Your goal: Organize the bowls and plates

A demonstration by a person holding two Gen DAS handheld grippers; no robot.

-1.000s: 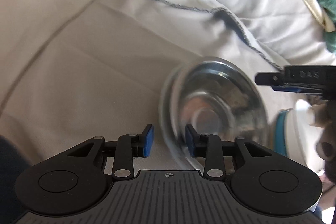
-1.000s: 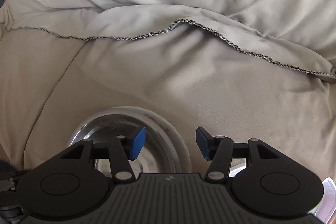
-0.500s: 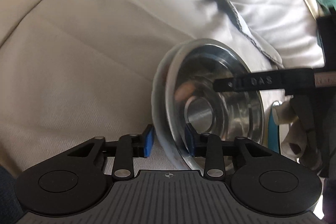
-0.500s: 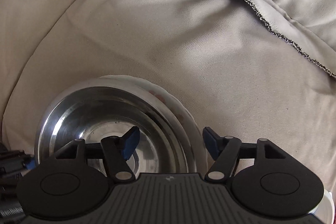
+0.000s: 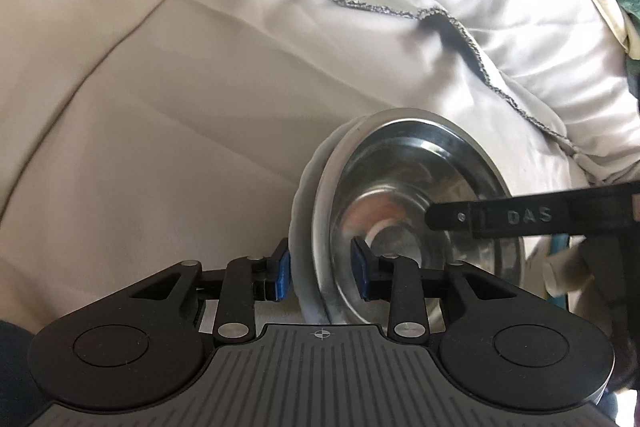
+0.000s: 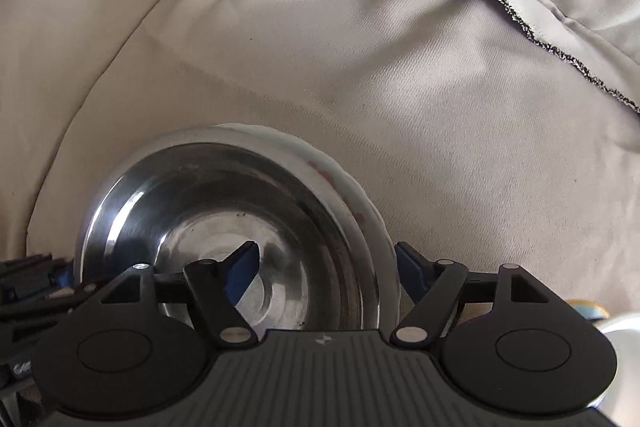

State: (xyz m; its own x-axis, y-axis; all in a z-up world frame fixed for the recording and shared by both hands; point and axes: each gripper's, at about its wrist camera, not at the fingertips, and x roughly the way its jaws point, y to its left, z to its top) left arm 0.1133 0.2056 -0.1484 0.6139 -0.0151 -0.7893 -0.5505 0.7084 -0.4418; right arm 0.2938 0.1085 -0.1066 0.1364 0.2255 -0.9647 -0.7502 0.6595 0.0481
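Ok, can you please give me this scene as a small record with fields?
surface: wrinkled beige sheet
stack: steel bowl nested in white bowl
left gripper: jaws have just been closing, gripping both rims
right gripper: jaws have just been opening, astride the stack's rim, not pressing

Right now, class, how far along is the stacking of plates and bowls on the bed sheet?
Done: the shiny steel bowl sits nested in a white bowl. In hand: left gripper clamps both rims; right gripper straddles the far rim, jaws just opening. Left: the teal-rimmed dish beside them.
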